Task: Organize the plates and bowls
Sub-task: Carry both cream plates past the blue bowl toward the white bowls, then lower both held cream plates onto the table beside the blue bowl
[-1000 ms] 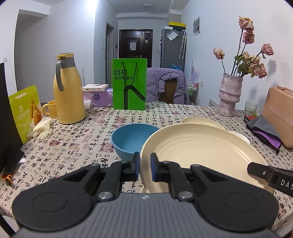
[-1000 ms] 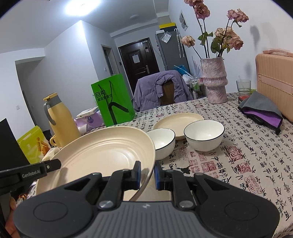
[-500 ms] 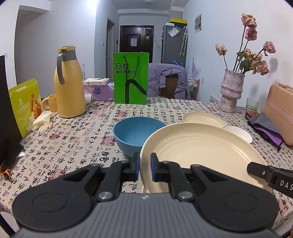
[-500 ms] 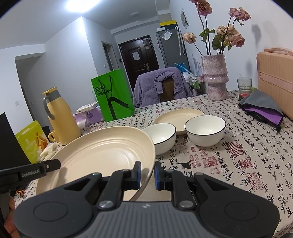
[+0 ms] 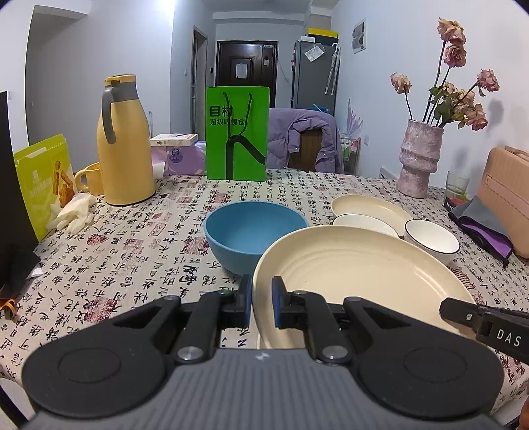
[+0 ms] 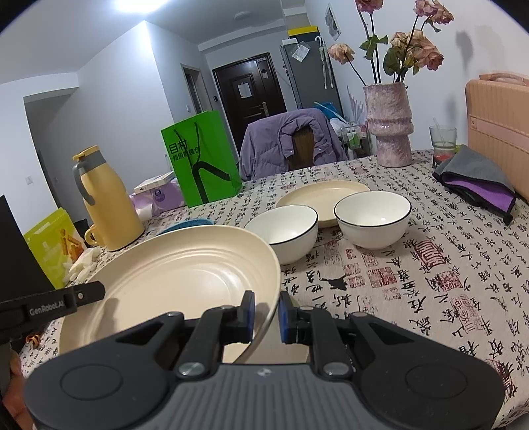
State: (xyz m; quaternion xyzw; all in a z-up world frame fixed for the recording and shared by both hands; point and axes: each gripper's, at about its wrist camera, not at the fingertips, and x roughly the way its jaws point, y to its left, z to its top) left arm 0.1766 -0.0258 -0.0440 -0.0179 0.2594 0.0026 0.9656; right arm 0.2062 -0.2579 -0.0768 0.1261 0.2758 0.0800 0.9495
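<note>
Evenly and brightly lit indoors, with a cool white cast. Blown-out glare from a ceiling light point(image 6: 132, 5) at the upper left of the right wrist view, and a paler bloom at top centre of the left wrist view. Soft shadows only: faint under the white bowls point(image 6: 372, 218), a grey smudge on the wall point(image 5: 496, 109) beside the dried flowers point(image 5: 463, 99), upper right. Strong fisheye bending toward the edges, door frames and walls bowed, corners vignetted to black. Sharp focus across the table point(image 5: 132, 238) and far room; no motion blur. Slight sheen on the cream plate point(image 6: 185, 274).
</note>
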